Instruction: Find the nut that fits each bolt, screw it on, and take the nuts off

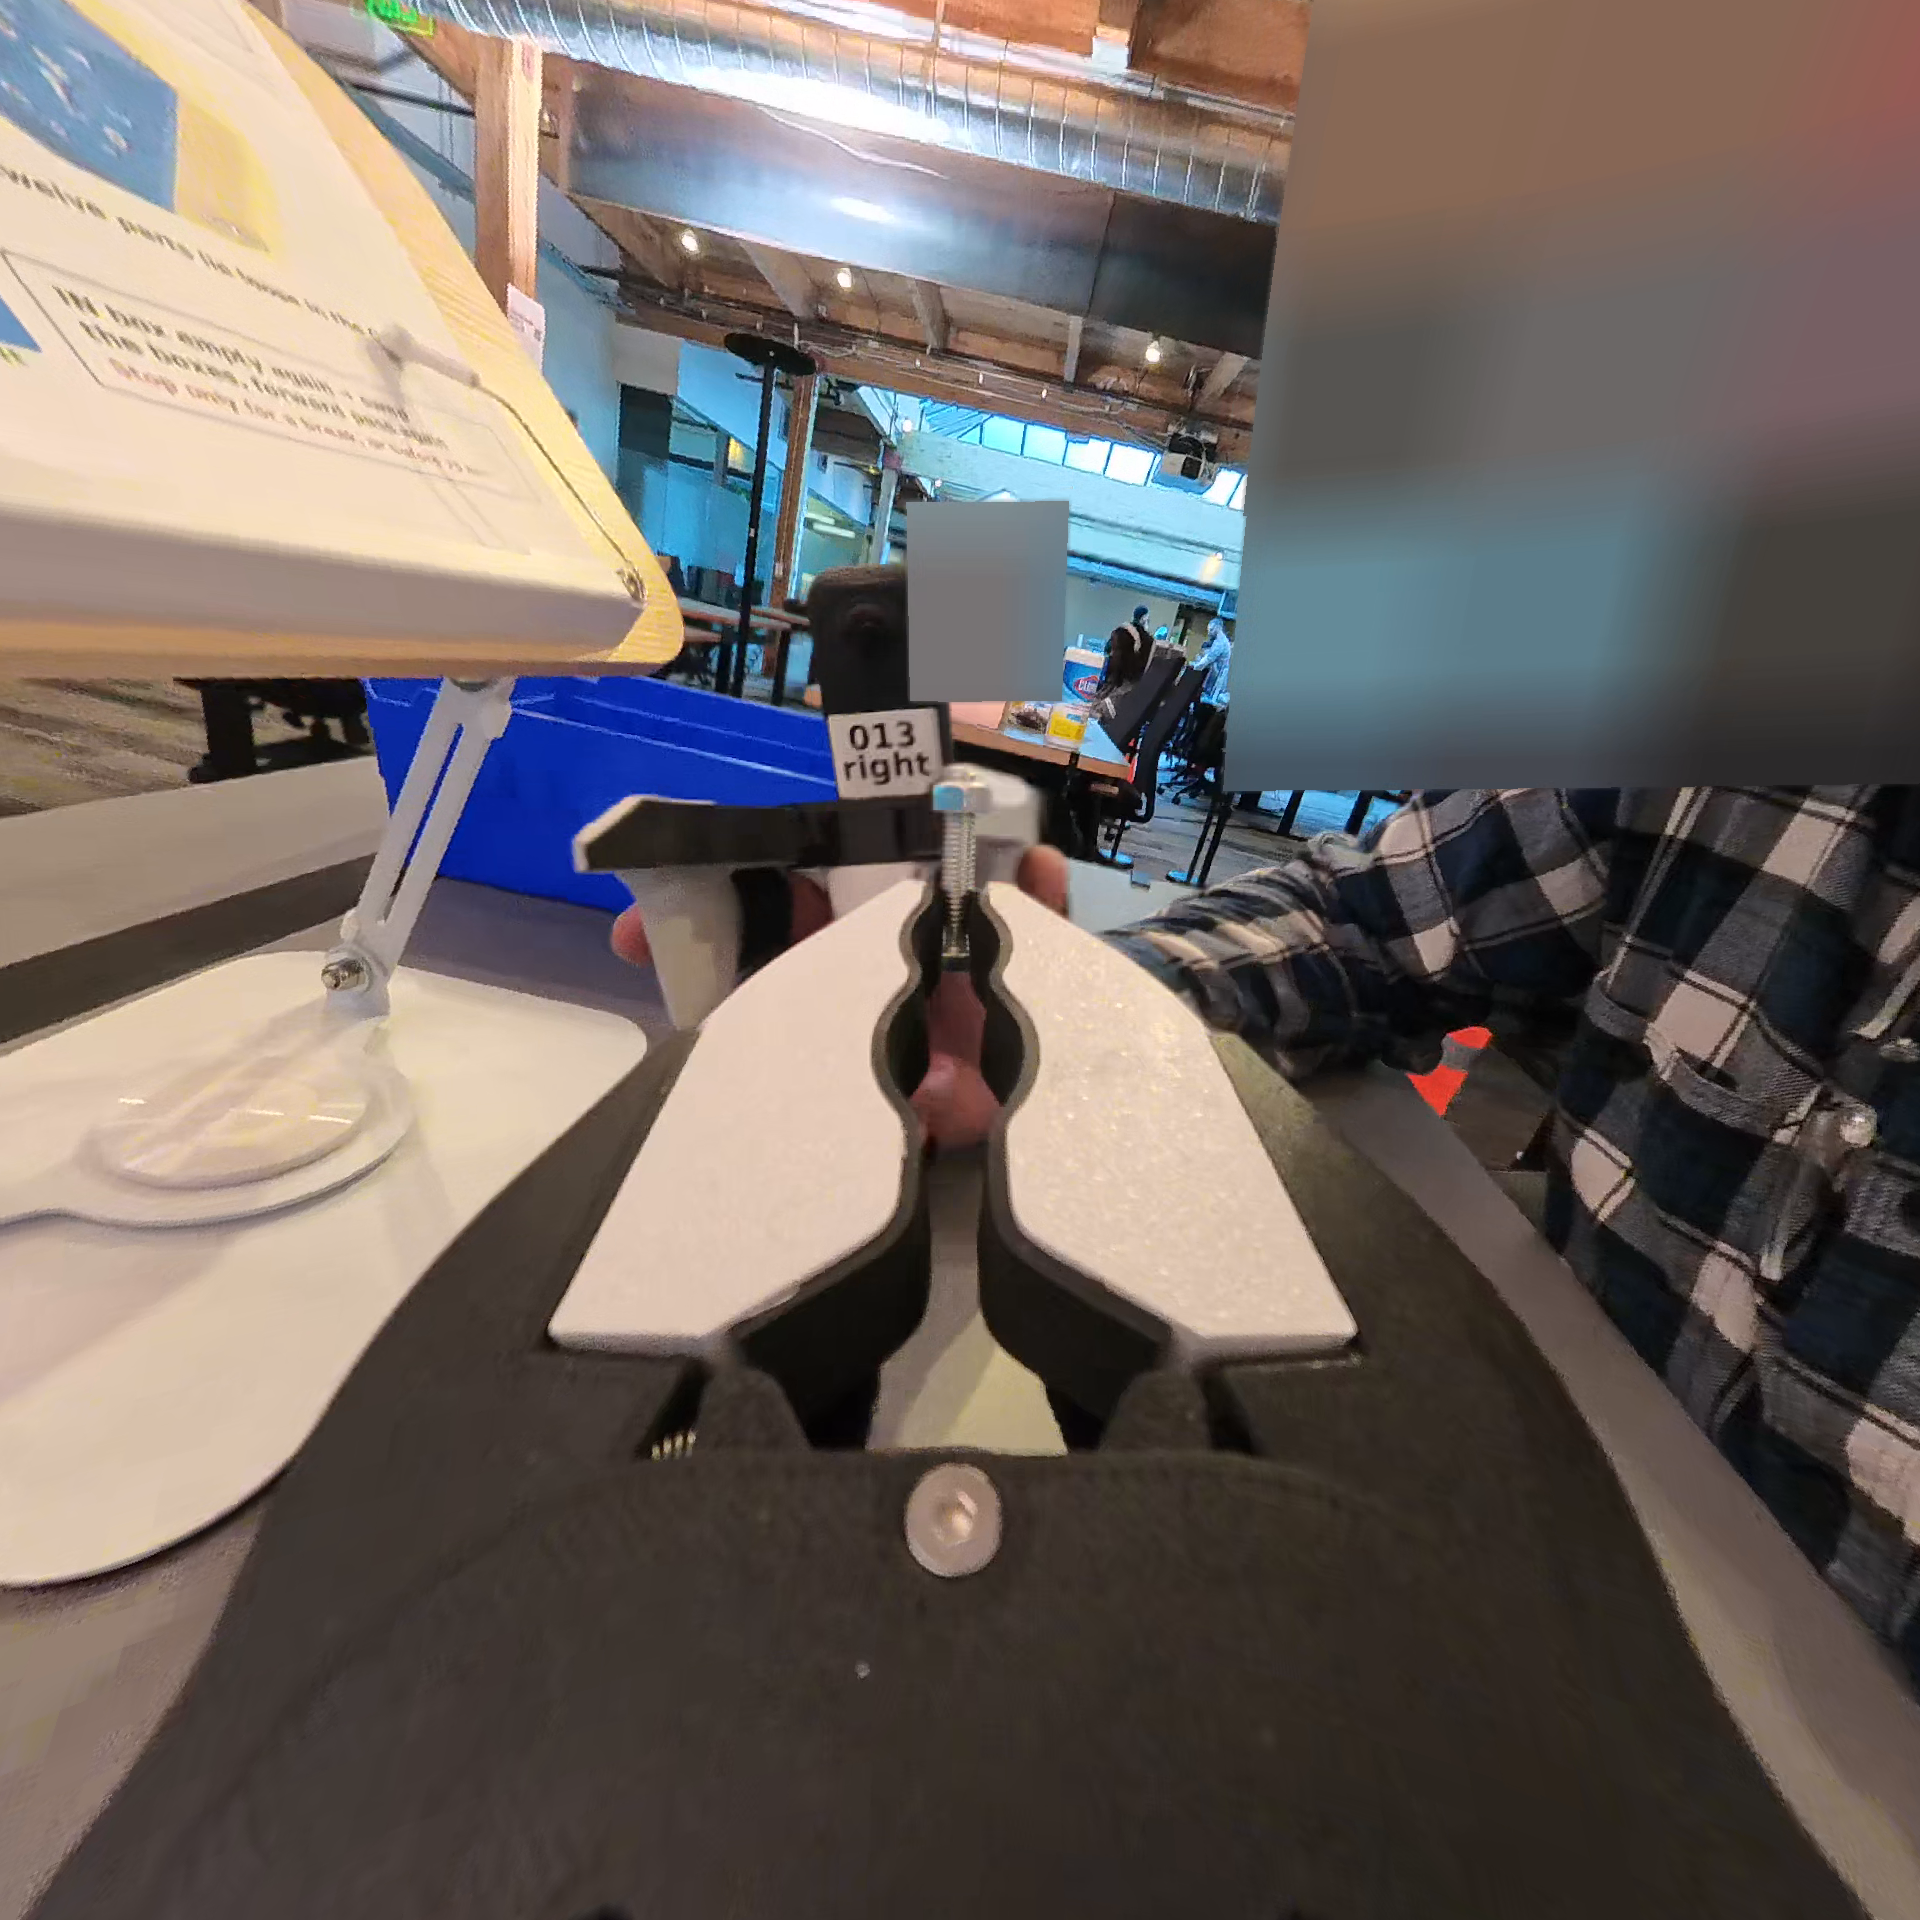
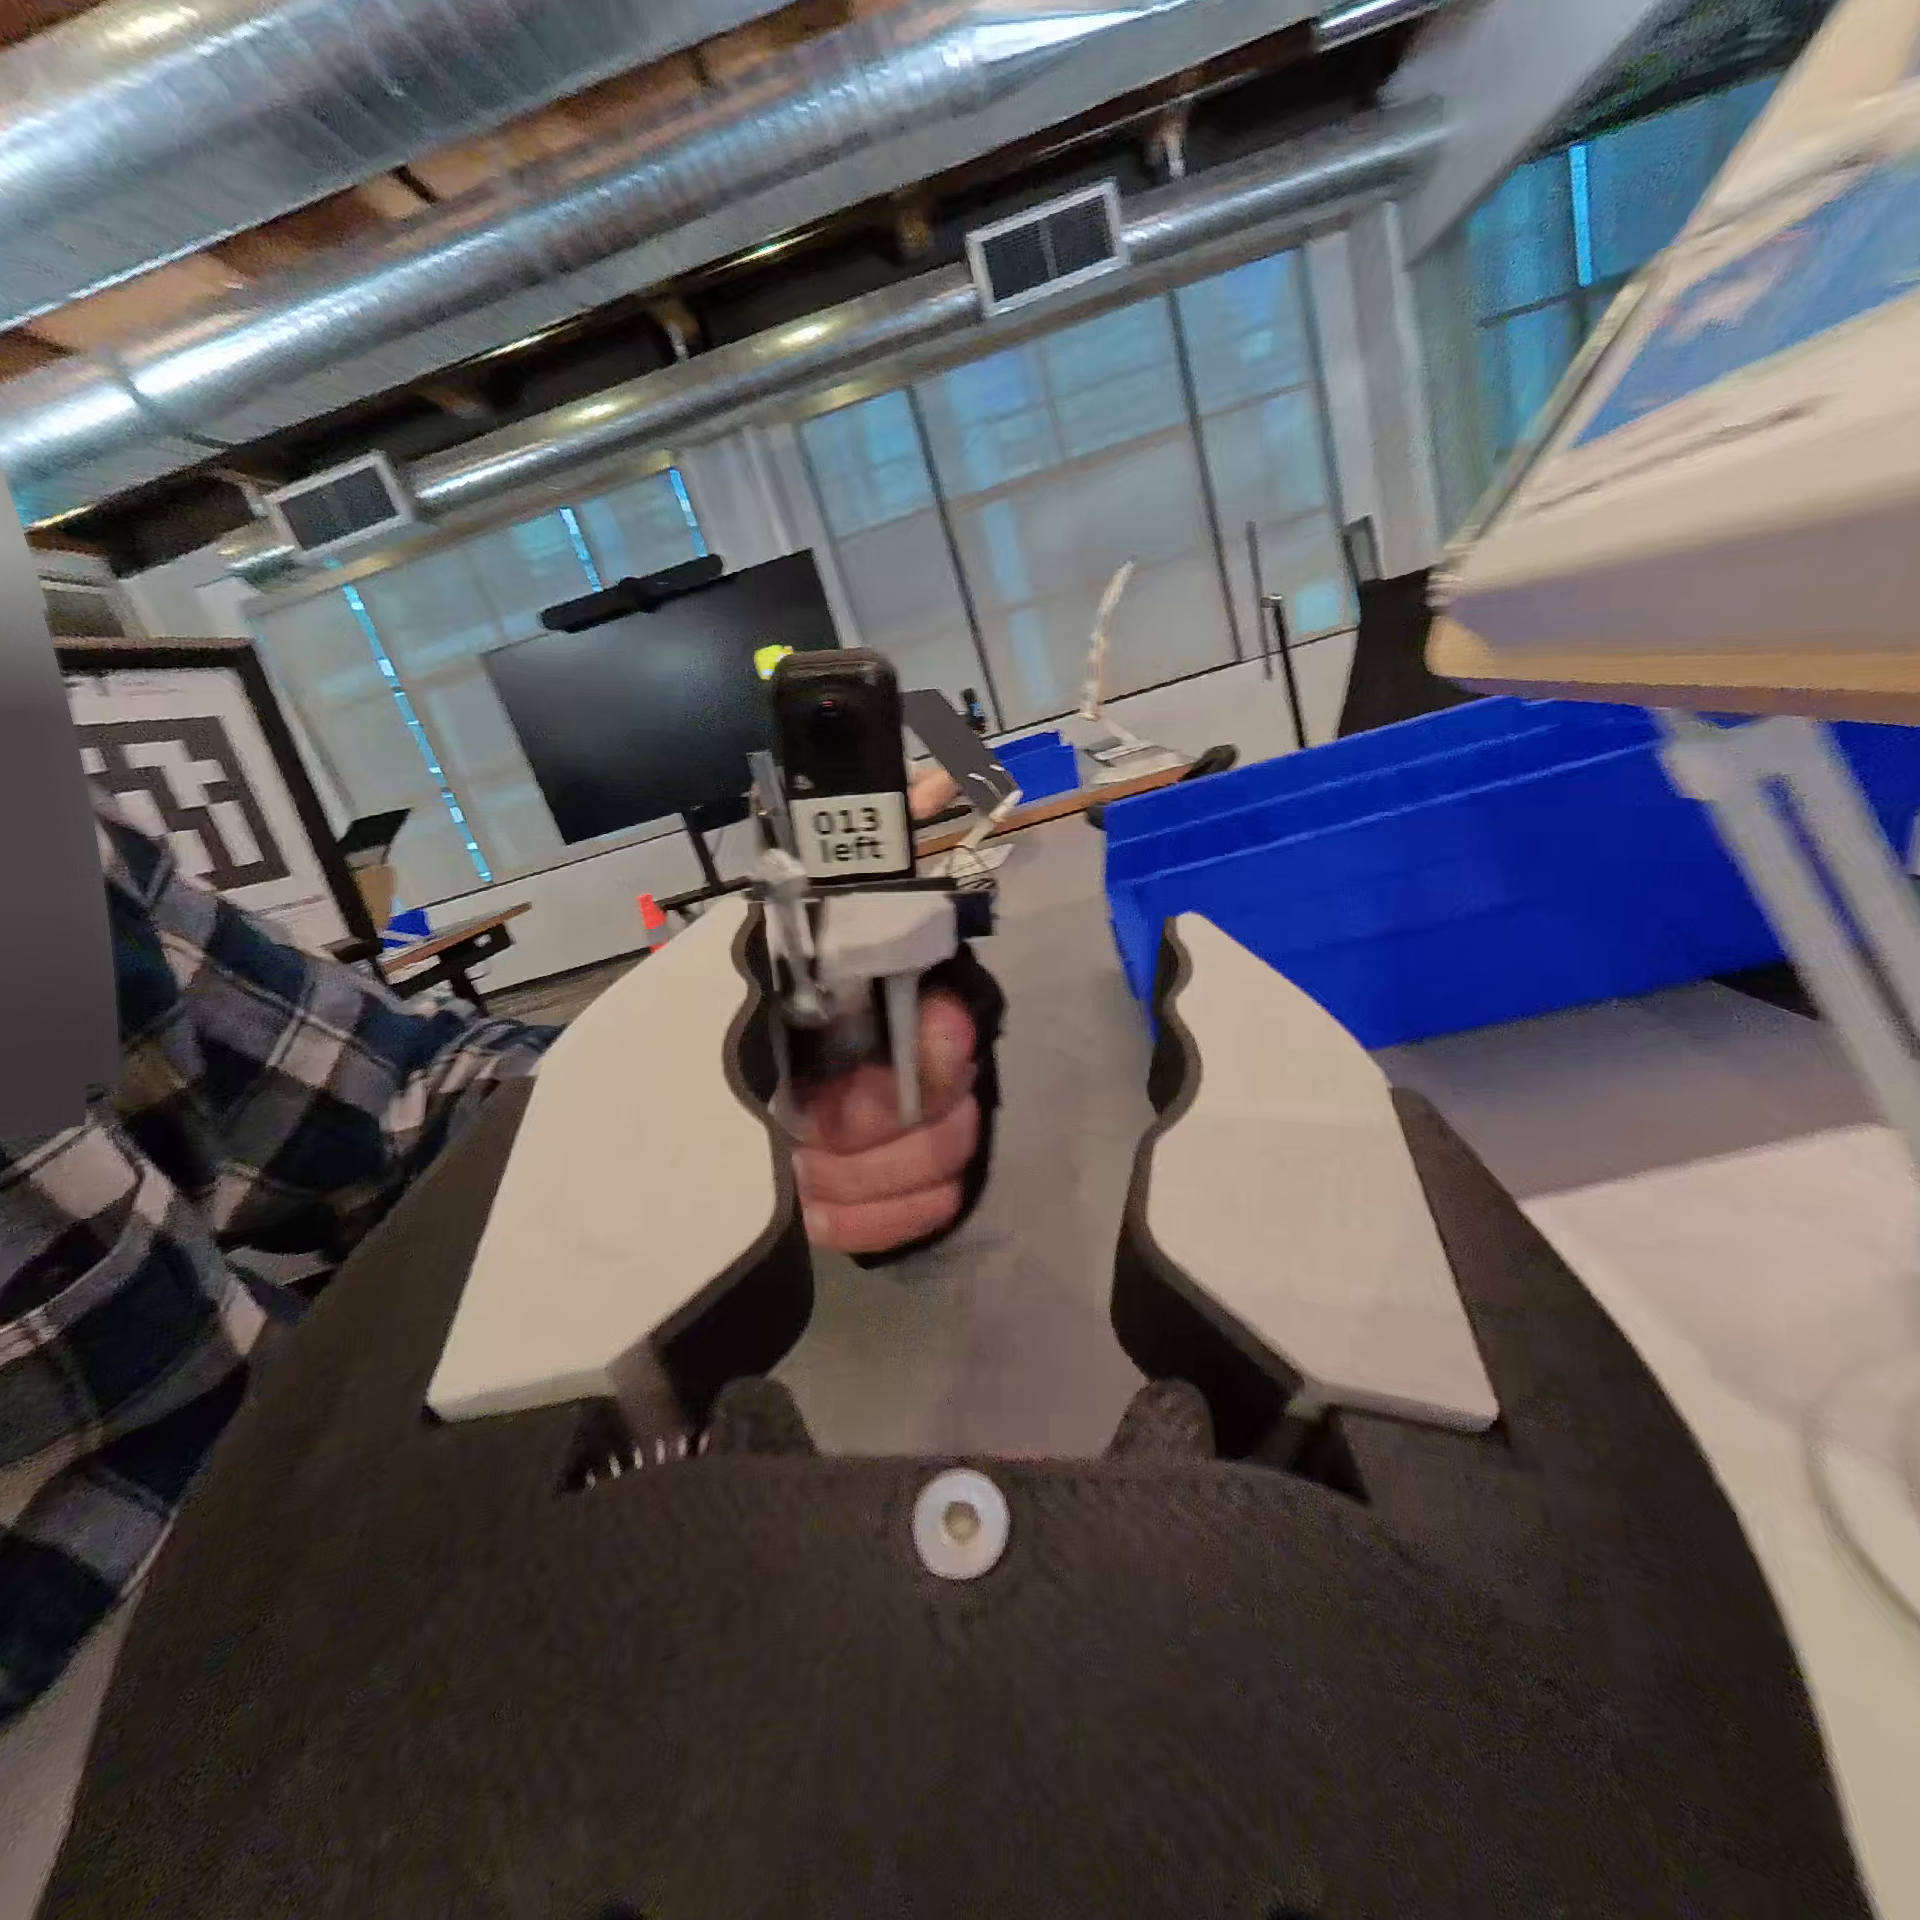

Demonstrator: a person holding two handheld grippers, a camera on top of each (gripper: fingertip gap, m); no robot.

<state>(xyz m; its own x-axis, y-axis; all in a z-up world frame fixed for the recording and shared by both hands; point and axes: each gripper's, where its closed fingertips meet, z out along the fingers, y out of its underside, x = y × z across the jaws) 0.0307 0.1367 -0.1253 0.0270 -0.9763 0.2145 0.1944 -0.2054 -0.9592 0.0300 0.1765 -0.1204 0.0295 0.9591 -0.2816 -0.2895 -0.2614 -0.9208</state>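
My left gripper (image 1: pixel 956 906) is shut on a silver bolt (image 1: pixel 956 862) and holds it by its lower end. The threaded shaft sticks out past the fingertips, with a silver nut (image 1: pixel 954 795) at its far end. My right gripper (image 2: pixel 956 935) is open wide and holds nothing. It faces the left gripper (image 2: pixel 831 935), and the bolt (image 2: pixel 792 940) lies between its fingers, close to the finger (image 2: pixel 644 1091) on the left of its view. In the left wrist view the right gripper (image 1: pixel 842 862) shows beyond the bolt, and the nut stands by one of its white fingers (image 1: pixel 1023 821).
A blue bin (image 1: pixel 582 758) (image 2: pixel 1455 862) stands behind the grippers. A white stand (image 1: pixel 395 894) holds a printed sheet (image 1: pixel 260 364) at the left. A person's plaid sleeve (image 1: pixel 1455 935) is at the right. The table (image 2: pixel 1039 1039) below is grey.
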